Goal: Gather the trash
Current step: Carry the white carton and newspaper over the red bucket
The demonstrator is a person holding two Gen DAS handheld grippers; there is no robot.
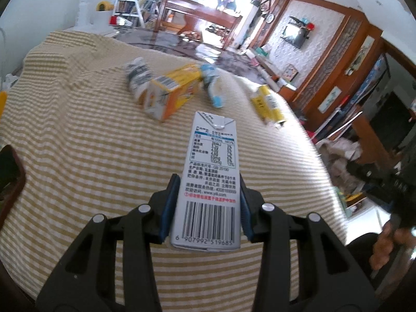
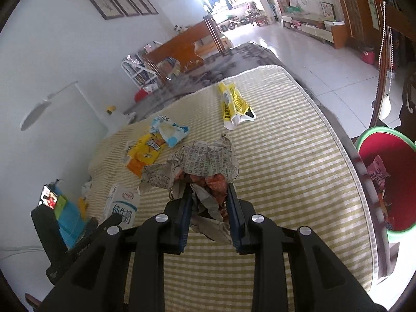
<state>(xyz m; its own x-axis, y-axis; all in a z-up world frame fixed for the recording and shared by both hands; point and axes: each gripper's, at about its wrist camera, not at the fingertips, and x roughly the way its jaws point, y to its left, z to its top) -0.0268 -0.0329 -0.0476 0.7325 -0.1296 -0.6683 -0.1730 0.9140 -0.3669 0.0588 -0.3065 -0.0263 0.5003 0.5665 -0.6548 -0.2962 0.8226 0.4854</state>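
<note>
Trash lies scattered over a yellow-and-white striped cloth [image 1: 91,143] that covers the worktop, and each gripper has one piece in its grip. The left gripper [image 1: 206,202] has its fingers [image 1: 170,202] closed to about the width of a white milk carton [image 1: 210,171], with a blue pad pressed against each long side of it. The carton points away from the camera, its nutrition table and barcode facing up, and it looks lifted off the cloth. Beyond it on the cloth lie an orange-and-yellow box [image 1: 169,93], a crumpled grey-white wrapper [image 1: 136,75] just behind that box, a blue-and-white wrapper [image 1: 213,88] beside the box, and a yellow wrapper [image 1: 267,106] set apart nearer the worktop's edge.

The right gripper [image 2: 209,213] has its fingers [image 2: 186,215] narrowed onto a ball of crumpled newspaper [image 2: 202,163], which bulges out past the fingertips; some red-orange material shows in the wad between the pads. In the right wrist view the same yellow wrapper [image 2: 232,104] lies farther off on the cloth, the blue-and-white wrapper [image 2: 171,130] and orange-and-yellow box [image 2: 147,153] lie close together, and the carton [image 2: 122,205] shows low at the side, held by the other gripper. A red bucket with a green rim [image 2: 384,179] stands beside the worktop's edge, with a pink packet [image 2: 378,173] inside.
</note>
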